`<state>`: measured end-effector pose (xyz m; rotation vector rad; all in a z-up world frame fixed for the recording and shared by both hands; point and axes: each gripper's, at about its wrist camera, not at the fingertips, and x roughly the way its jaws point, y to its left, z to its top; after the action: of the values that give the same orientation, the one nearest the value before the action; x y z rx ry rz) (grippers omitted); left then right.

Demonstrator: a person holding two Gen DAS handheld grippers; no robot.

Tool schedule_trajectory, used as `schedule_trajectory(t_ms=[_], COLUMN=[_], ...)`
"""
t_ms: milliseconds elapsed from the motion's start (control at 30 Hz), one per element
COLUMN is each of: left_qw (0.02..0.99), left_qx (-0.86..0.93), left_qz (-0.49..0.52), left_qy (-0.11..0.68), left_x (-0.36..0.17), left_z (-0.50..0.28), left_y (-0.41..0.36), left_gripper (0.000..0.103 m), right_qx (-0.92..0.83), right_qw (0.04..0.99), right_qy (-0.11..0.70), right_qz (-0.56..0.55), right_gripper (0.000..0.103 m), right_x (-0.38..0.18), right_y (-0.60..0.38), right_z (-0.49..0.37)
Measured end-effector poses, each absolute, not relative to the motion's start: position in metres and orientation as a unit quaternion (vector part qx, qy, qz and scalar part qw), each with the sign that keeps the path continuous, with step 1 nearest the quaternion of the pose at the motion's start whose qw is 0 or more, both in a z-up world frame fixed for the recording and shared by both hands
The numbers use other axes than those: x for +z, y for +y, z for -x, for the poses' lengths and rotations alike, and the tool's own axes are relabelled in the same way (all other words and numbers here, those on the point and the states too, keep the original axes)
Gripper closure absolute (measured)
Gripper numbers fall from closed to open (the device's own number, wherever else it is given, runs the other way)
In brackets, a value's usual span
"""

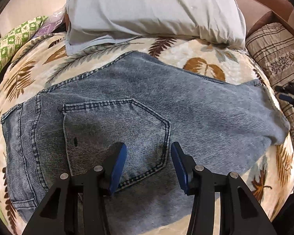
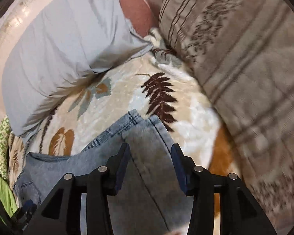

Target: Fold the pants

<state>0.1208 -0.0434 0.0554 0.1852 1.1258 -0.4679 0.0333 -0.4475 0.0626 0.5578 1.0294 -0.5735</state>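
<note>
Meanwhile, both jaws gape empty: the left gripper (image 1: pixel 148 161) frames the back pocket (image 1: pixel 115 135) of faded blue denim pants (image 1: pixel 147 101); the right gripper (image 2: pixel 150 162) straddles their hem end (image 2: pixel 145 133). Pinching both layers should keep the fold square.

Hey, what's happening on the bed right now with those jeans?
A person is folding a pair of light blue denim jeans on a cream leaf-patterned blanket, using a handheld gripper in each hand. The jeans lie folded, back pocket up. The left gripper hovers open over the pocket; the right gripper hangs open above the other end of the jeans. Neither is gripping fabric. A pale grey pillow sits beyond.
</note>
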Motion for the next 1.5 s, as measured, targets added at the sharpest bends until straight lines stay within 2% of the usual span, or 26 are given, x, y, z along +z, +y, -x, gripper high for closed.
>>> schedule_trajectory(t_ms=[233,300,367,533,633,667,700,767,800,1300,1400,1467,1500], left_qw=[0.817,0.817,0.817,0.817,0.817,0.817,0.816,0.817,0.817,0.833,0.837,0.839,0.841], left_qx=[-0.222,-0.224,-0.225,-0.228,-0.227,-0.227,-0.227,-0.227,-0.227,-0.207,-0.191,-0.185,-0.180], left_qz=[-0.105,-0.103,-0.099,-0.086,-0.084,-0.086,-0.089,-0.090,-0.088,-0.060,-0.050,-0.033,-0.029], left_qy=[0.522,0.522,0.522,0.522,0.524,0.524,0.523,0.522,0.522,0.510,0.510,0.511,0.509], left_x=[0.046,0.044,0.042,0.041,0.040,0.040,0.039,0.039,0.039,0.061,0.065,0.069,0.071], left_z=[-0.124,-0.124,-0.125,-0.126,-0.126,-0.126,-0.126,-0.126,-0.126,-0.113,-0.110,-0.108,-0.106], left_y=[-0.051,-0.050,-0.049,-0.043,-0.043,-0.044,-0.044,-0.045,-0.045,-0.016,0.002,0.017,0.024], left_gripper=[0.056,0.056,0.056,0.056,0.056,0.056,0.056,0.056,0.056,0.056,0.056,0.056,0.056], right_qx=[-0.273,-0.293,-0.299,-0.286,-0.265,-0.263,-0.260,-0.267,-0.275,-0.250,-0.227,-0.207,-0.193], right_qw=[0.772,0.771,0.778,0.823,0.823,0.820,0.813,0.804,0.801,0.849,0.848,0.833,0.821], right_qy=[0.506,0.515,0.514,0.463,0.471,0.478,0.490,0.498,0.497,0.457,0.473,0.509,0.534], right_qz=[-0.271,-0.233,-0.202,-0.162,-0.174,-0.173,-0.177,-0.188,-0.188,-0.092,-0.079,-0.067,-0.065], right_gripper=[0.061,0.074,0.102,0.102,0.101,0.095,0.095,0.074,0.071,0.070,0.062,0.055,0.054], right_x=[0.026,0.021,0.024,0.056,0.055,0.051,0.044,0.035,0.033,0.063,0.054,0.036,0.023], right_y=[-0.450,-0.445,-0.442,-0.429,-0.429,-0.429,-0.430,-0.434,-0.435,-0.356,-0.339,-0.331,-0.327], right_z=[-0.070,-0.078,-0.085,-0.088,-0.089,-0.090,-0.089,-0.090,-0.088,-0.064,-0.067,-0.072,-0.076])
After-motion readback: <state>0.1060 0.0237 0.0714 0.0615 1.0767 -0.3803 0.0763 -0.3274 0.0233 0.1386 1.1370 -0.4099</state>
